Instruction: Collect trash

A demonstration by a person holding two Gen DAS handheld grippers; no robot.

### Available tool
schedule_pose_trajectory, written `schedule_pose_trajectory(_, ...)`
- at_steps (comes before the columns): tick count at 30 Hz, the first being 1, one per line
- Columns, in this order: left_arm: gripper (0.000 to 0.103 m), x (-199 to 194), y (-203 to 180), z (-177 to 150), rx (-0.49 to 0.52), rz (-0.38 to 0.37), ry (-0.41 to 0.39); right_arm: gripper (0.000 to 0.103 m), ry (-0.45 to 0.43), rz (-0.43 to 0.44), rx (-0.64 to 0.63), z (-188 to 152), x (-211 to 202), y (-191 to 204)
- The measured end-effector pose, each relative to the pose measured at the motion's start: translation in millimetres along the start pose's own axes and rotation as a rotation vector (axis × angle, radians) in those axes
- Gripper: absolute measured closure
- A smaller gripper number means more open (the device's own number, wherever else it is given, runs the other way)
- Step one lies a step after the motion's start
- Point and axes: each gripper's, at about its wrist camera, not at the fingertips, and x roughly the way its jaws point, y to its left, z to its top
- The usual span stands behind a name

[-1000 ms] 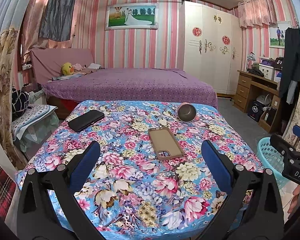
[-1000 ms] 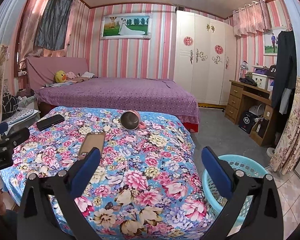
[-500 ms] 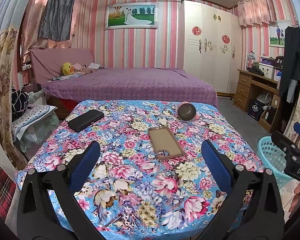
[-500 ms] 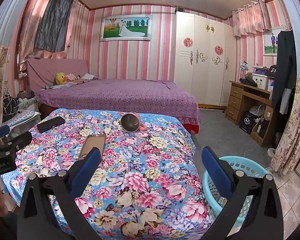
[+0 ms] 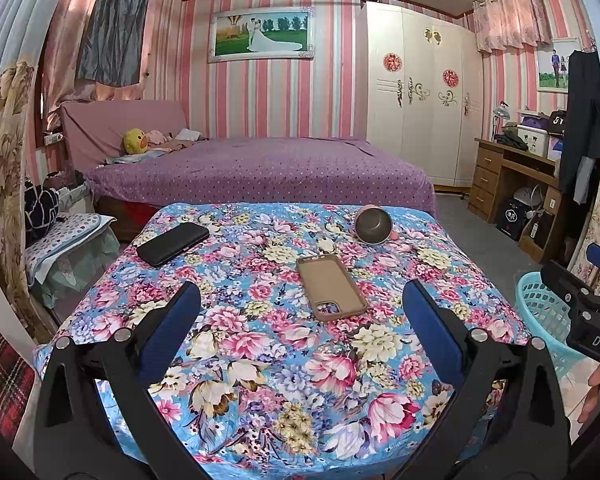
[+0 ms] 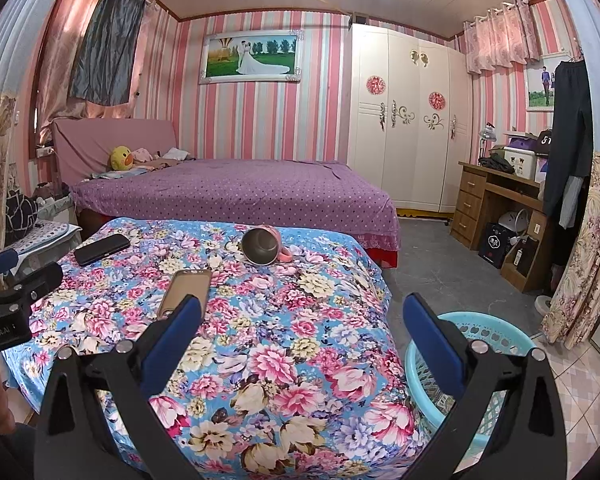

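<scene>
Nothing looks collected yet: both the left gripper (image 5: 300, 320) and right gripper (image 6: 300, 320) hang spread and empty, while the tipped cup (image 6: 262, 246), tan phone case (image 5: 331, 286) and black phone (image 5: 173, 243) lie on the floral cloth (image 5: 280, 360) beside the basket (image 6: 496, 334).

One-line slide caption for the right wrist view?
Open right gripper above floral table: tipped mug, phone case, basket.

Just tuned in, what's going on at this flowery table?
Nothing is held yet. The left gripper and right gripper both hover open over the floral-covered table. On it lie a tan phone case, a black phone and a tipped pink metal-lined mug. A turquoise plastic basket stands on the floor to the right.
</scene>
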Motion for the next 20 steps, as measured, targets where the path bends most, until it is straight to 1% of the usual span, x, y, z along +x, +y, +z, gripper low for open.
schedule_pose_trajectory(20,0.005,-0.1,0.2,4.2,0.012,0.008,-0.004,0.004,-0.003,0.001,-0.005,1.3,2.7,0.9)
